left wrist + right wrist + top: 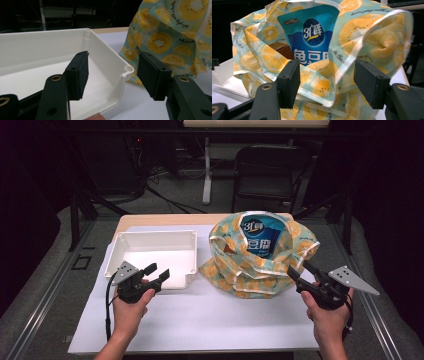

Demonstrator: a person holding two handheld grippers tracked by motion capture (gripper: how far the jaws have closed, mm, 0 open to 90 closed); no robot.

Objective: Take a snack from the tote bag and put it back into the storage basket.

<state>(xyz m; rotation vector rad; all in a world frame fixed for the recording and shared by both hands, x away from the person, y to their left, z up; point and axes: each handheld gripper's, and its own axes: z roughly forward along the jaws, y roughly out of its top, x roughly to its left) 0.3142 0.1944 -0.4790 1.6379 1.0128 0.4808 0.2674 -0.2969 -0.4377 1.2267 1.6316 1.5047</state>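
Pale wooden tabletop [135, 219] under a white paper sheet [200, 320]; dark room behind, black folding chair [265, 170], white table leg [206, 170], grey floor. Fruit-print fabric bag [260, 257] sits right of centre, blue snack packet [261, 236] upright inside. Empty white plastic tray [152, 257] beside it. Left tongs [157, 275] open over tray's near corner. Right tongs [300, 272] open, bag rim between the jaws, ungripped.

Beyond the tools' tips, past the table's [150, 220] far wooden edge, the room is dark. A black folding chair [267, 172] stands on grey floor [170, 195] ahead of the right tool, a white desk leg [206, 170] beside it. Black cables [160, 195] trail ahead of the left tool, under a small red light [138, 140]
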